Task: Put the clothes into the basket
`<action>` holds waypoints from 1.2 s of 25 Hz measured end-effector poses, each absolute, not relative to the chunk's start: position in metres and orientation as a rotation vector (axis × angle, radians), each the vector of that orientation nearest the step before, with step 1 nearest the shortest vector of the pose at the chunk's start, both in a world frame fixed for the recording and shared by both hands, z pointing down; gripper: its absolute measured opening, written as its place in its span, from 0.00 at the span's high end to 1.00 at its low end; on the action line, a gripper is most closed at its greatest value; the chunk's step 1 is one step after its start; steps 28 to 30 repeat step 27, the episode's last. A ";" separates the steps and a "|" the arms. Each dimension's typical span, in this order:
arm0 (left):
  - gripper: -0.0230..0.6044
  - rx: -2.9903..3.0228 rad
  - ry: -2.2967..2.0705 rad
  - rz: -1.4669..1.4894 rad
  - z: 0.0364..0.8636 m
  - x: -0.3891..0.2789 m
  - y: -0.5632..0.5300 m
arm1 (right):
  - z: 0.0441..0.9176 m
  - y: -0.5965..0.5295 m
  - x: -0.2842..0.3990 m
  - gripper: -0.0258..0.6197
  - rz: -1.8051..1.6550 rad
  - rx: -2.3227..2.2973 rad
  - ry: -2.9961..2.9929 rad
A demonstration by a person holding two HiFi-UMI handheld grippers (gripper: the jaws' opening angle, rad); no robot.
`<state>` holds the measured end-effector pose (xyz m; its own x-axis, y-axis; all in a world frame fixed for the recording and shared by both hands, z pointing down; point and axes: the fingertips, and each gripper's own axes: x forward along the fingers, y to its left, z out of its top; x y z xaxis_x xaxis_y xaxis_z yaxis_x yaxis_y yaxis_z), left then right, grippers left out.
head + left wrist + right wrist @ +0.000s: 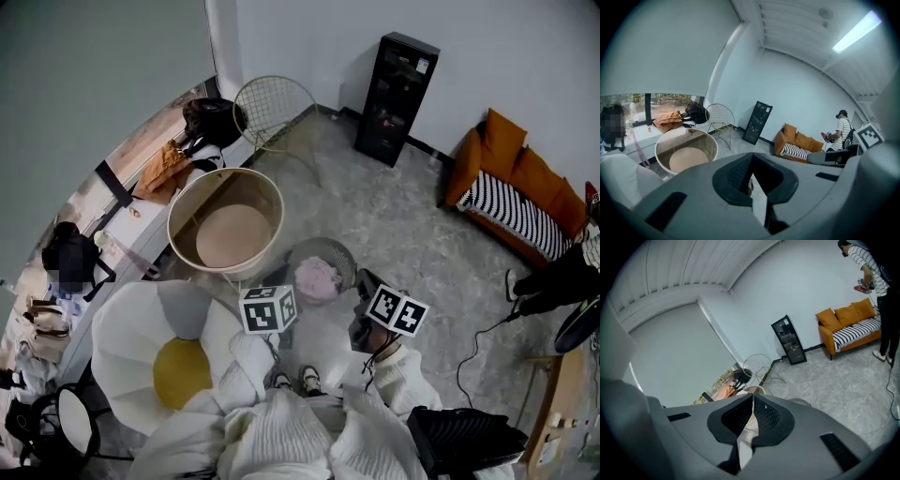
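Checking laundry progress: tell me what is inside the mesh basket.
A pink cloth lies bunched inside the basket. Anything under it, and the basket's bottom, is covered.

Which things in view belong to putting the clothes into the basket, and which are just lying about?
Job in hand: round grey mesh basket; pink cloth lying in it.
Lying about: round beige drum-shaped table; gold wire chair; tall black cabinet; orange sofa; white flower-shaped seat with yellow centre.
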<state>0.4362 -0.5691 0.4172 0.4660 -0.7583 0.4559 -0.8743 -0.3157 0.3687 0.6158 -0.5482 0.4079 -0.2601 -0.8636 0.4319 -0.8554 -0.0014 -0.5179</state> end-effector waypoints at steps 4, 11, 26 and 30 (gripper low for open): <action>0.97 2.151 -1.344 0.268 0.416 0.436 -0.574 | 0.408 -0.548 0.612 0.92 -1.081 -1.950 2.277; 0.97 2.159 -1.331 0.266 0.415 0.438 -0.579 | 0.411 -0.549 0.607 0.92 -1.097 -1.938 2.302; 0.97 2.142 -1.344 0.256 0.415 0.425 -0.582 | 0.404 -0.556 0.599 0.92 -1.073 -1.937 2.308; 0.97 2.141 -1.345 0.255 0.415 0.423 -0.582 | 0.404 -0.556 0.598 0.92 -1.074 -1.936 2.310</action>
